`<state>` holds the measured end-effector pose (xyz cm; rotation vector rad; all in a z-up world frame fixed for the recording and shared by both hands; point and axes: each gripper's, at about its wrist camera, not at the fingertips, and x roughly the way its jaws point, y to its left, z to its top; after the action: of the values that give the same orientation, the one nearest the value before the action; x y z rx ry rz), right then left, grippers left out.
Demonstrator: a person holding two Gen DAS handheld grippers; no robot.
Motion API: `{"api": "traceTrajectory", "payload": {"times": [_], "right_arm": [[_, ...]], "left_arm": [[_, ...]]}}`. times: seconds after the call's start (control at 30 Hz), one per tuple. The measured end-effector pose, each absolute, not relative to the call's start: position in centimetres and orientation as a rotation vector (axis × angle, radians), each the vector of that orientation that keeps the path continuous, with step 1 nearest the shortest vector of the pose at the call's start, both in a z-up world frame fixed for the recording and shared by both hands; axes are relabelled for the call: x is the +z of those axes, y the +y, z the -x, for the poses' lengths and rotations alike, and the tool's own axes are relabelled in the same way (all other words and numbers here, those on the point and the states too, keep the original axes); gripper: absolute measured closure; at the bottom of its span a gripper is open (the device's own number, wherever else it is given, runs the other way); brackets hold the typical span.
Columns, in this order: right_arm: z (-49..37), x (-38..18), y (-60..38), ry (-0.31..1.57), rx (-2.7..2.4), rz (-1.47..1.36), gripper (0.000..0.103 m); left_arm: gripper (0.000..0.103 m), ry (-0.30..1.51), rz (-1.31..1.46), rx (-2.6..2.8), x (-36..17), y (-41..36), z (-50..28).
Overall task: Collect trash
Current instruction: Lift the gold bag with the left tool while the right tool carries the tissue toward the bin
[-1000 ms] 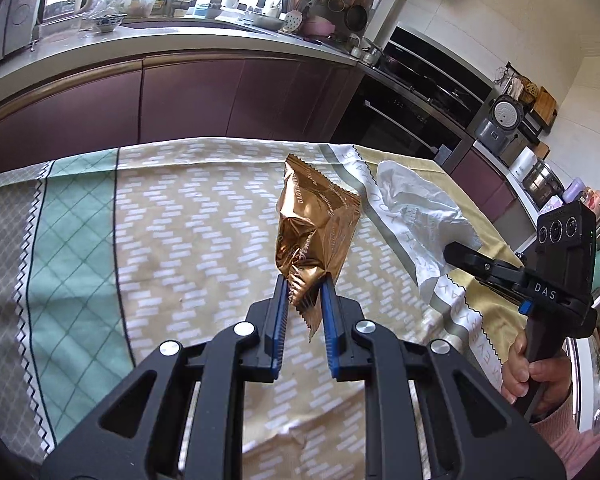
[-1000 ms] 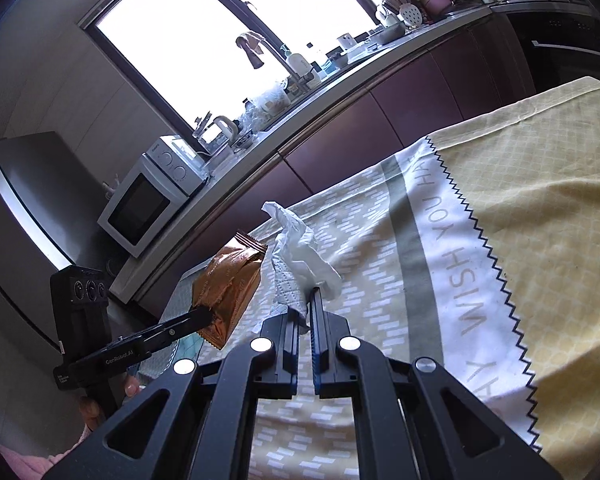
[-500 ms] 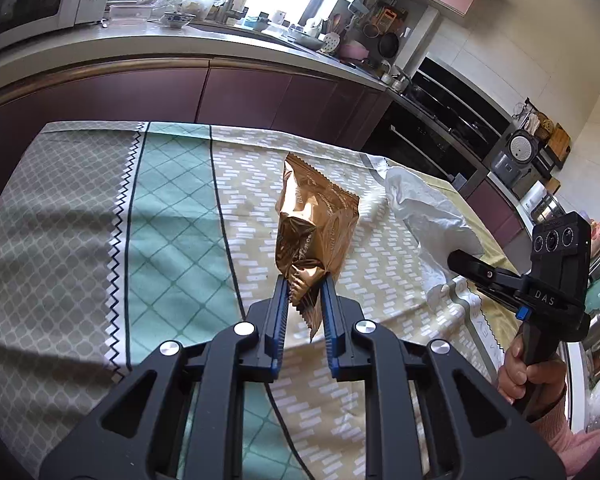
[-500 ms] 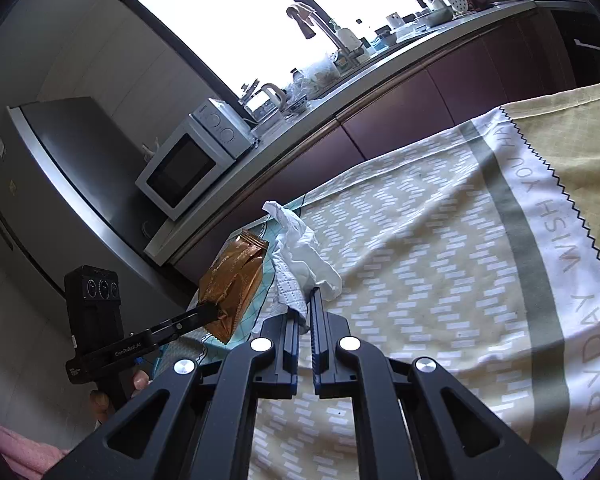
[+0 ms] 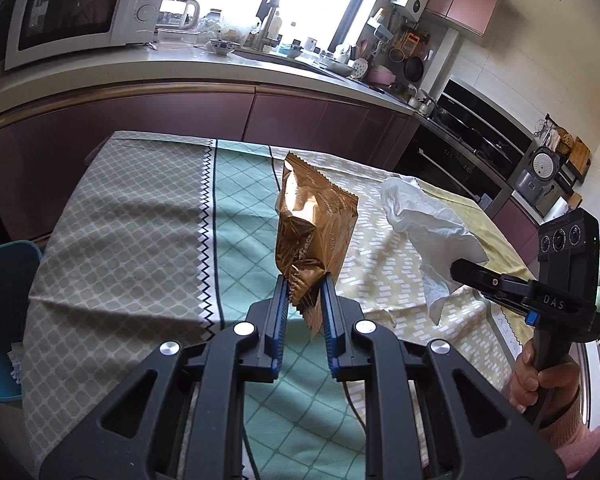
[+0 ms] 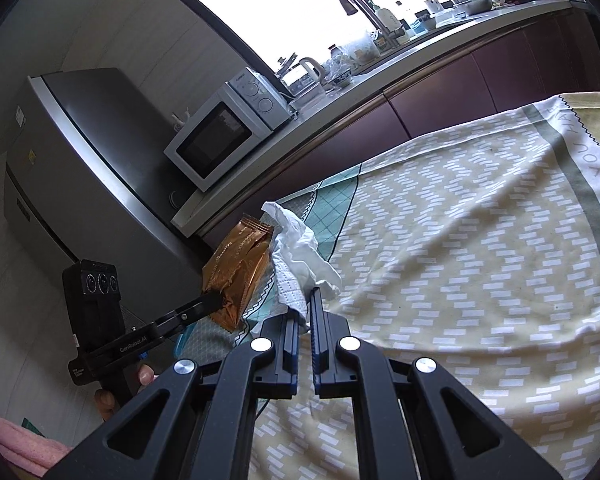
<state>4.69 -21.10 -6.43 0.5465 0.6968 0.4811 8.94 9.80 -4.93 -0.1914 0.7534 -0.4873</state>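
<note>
Copper-foil snack wrapper upright, clamped at its lower end in left gripper | white crumpled tissue pinched in nearly shut right gripper | both carried above tablecloth | blue bin lies left, nearest left hand

Your left gripper points forward and a little down, its jaws closed on a wrapper standing up between them. Your right gripper points the same way on the right side, jaws nearly together, pinching a tissue. Your right hand grasps its handle.
</note>
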Motion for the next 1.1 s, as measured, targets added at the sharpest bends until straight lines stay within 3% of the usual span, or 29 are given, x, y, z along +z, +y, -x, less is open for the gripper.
{"api": "traceTrajectory", "payload": {"times": [1.1], "right_arm": [[-7.1,-6.2,-12.5,0.767,0.644,-0.477,0.099]], "left_arm": [[0.086,0.684,0.219,-0.291,-2.7,19.0,-4.5]]}}
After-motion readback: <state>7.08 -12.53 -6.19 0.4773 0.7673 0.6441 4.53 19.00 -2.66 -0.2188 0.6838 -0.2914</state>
